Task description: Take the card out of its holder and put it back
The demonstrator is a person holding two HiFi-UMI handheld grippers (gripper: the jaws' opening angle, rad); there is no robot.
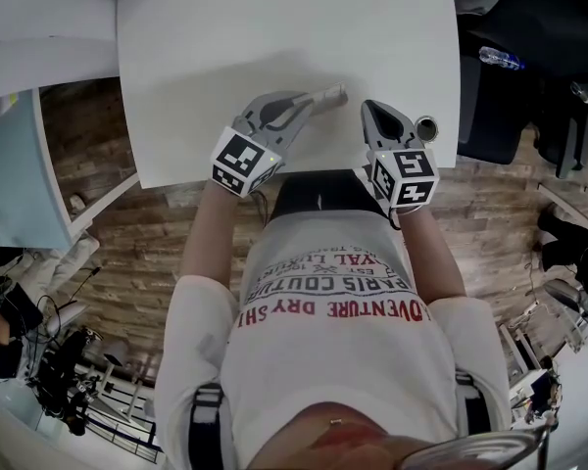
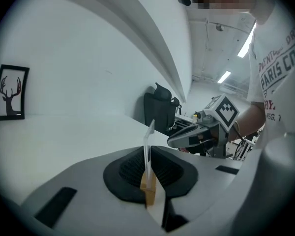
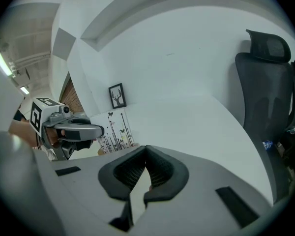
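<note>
The left gripper (image 1: 333, 95) has its jaws closed on the upright white card printed with black stems and butterflies (image 3: 115, 129), which stands in its tan wooden holder (image 2: 148, 191) on the white table (image 1: 274, 27). At the card's 3 o'clock, the right gripper (image 1: 371, 107) has its jaws closed and empty.

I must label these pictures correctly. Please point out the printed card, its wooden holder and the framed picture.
printed card (image 3: 114, 131), right gripper view, on its printed face.
wooden holder (image 2: 148, 190), left gripper view, on its end face between the jaws.
framed picture (image 2: 12, 92), left gripper view, on the drawn antlers.
</note>
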